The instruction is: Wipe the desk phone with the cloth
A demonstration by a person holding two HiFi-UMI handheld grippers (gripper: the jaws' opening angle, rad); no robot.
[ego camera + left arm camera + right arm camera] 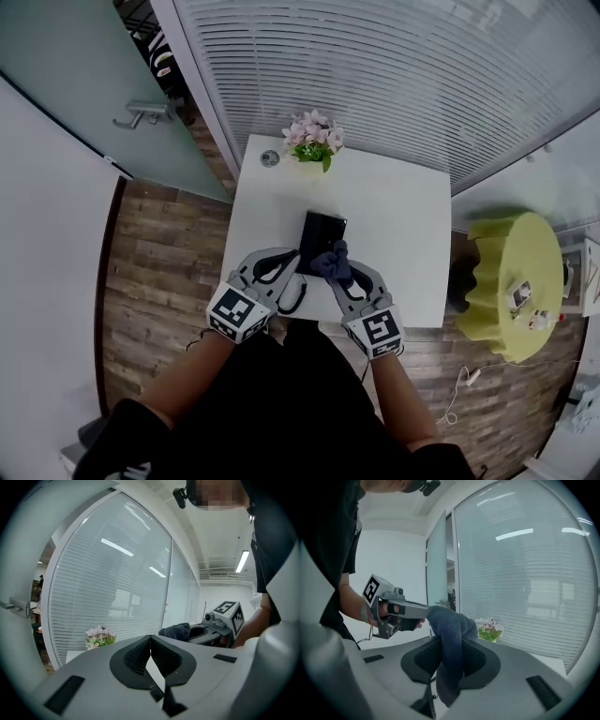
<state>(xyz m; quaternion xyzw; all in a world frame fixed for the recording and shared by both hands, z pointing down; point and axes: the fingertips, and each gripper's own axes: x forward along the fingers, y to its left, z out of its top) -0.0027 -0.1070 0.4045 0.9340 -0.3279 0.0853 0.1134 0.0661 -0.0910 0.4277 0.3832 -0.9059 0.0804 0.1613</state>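
Observation:
A black desk phone point(322, 234) lies in the middle of the white table point(394, 216). My right gripper point(337, 270) is shut on a dark blue cloth point(330, 262), which is bunched at the phone's near right edge. In the right gripper view the cloth point(451, 632) hangs folded between the jaws of the right gripper point(452, 654). My left gripper point(292, 269) sits at the phone's near left edge. In its own view the left gripper point(150, 638) has its tips touching and nothing between them. The phone is hidden in both gripper views.
A pot of pink flowers point(314, 141) stands at the table's far edge with a small round disc point(270, 157) beside it. A yellow-green stool point(511, 281) with small items stands to the right. Glass walls with blinds point(394, 75) rise behind the table.

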